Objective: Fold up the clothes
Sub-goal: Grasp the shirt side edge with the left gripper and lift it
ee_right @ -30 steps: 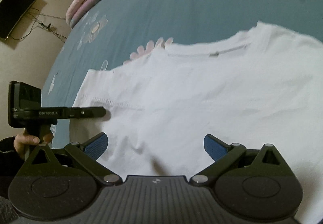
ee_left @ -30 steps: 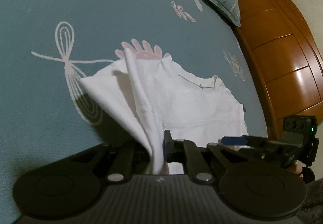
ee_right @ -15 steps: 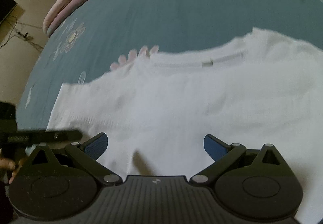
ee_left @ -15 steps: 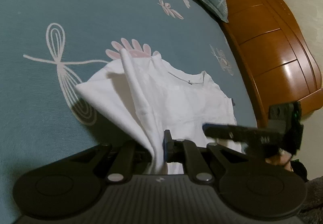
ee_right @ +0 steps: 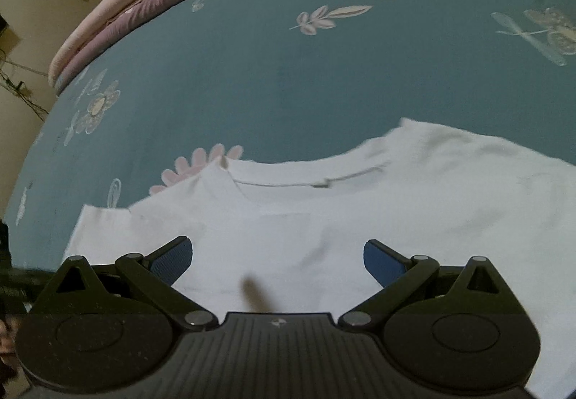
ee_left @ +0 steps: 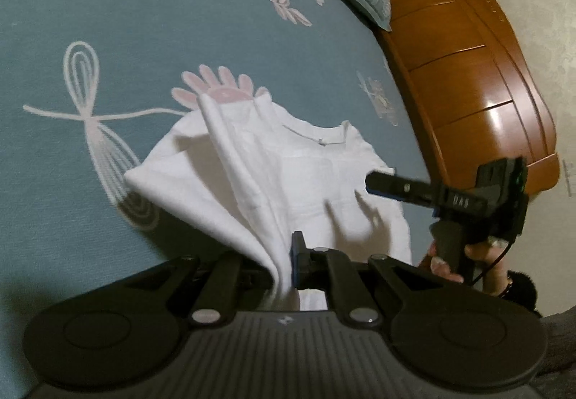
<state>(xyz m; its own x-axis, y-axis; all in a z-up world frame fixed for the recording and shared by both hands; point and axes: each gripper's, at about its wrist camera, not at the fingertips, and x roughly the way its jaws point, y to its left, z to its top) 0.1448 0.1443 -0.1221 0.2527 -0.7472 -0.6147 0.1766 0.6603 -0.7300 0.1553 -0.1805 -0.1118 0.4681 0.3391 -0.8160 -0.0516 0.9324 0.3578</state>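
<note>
One teal floral bedsheet [ee_right: 288, 82] beside wooden headboard [ee_left: 478, 82]

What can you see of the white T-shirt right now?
The white T-shirt is plain, soft knit fabric with a ribbed round collar and a small tag inside the neck. It lies mostly flat on the teal bedspread, collar toward the far side. One edge is lifted into a draped fold, pinched in the shut left hand-held gripper. The right hand-held gripper hangs open above the body, touching nothing. A pink flower print peeks out behind the shoulder.
</note>
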